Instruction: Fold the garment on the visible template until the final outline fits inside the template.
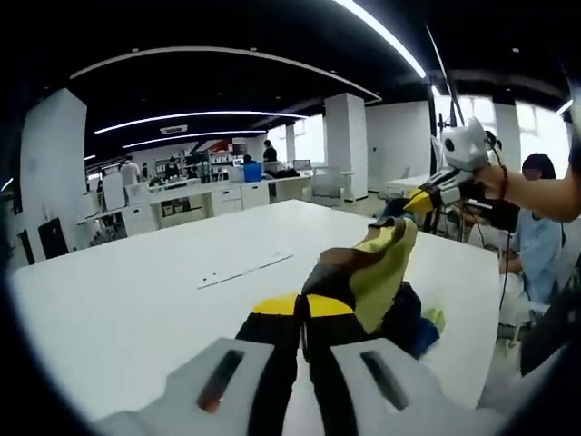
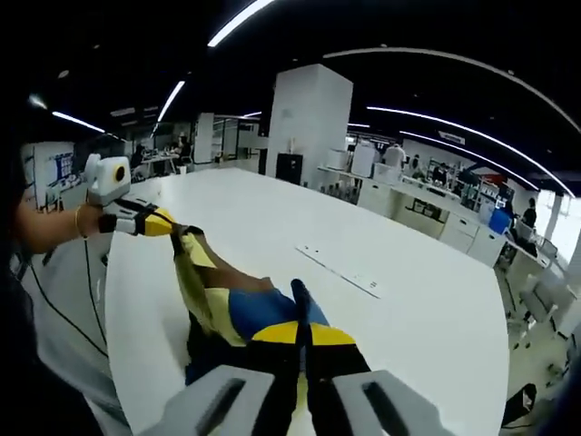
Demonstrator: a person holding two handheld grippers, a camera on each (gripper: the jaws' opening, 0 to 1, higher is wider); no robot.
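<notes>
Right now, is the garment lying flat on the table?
No: both grippers, left and right, hold the garment lifted and stretched above the white table.

Open office: white pillars, desks, ceiling light strips, bright windows.

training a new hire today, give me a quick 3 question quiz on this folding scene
1. True or false: the garment lies flat and neatly folded on the white table.
2. What does each hand-held gripper, left and right, do now?
A. hangs open
B. is shut on the garment
C. rests on the table
3. Fill in: the garment is lifted and stretched between the two ____.

Key: 1 false, it is bunched and raised. 2 B. 3 hand-held grippers.
</notes>
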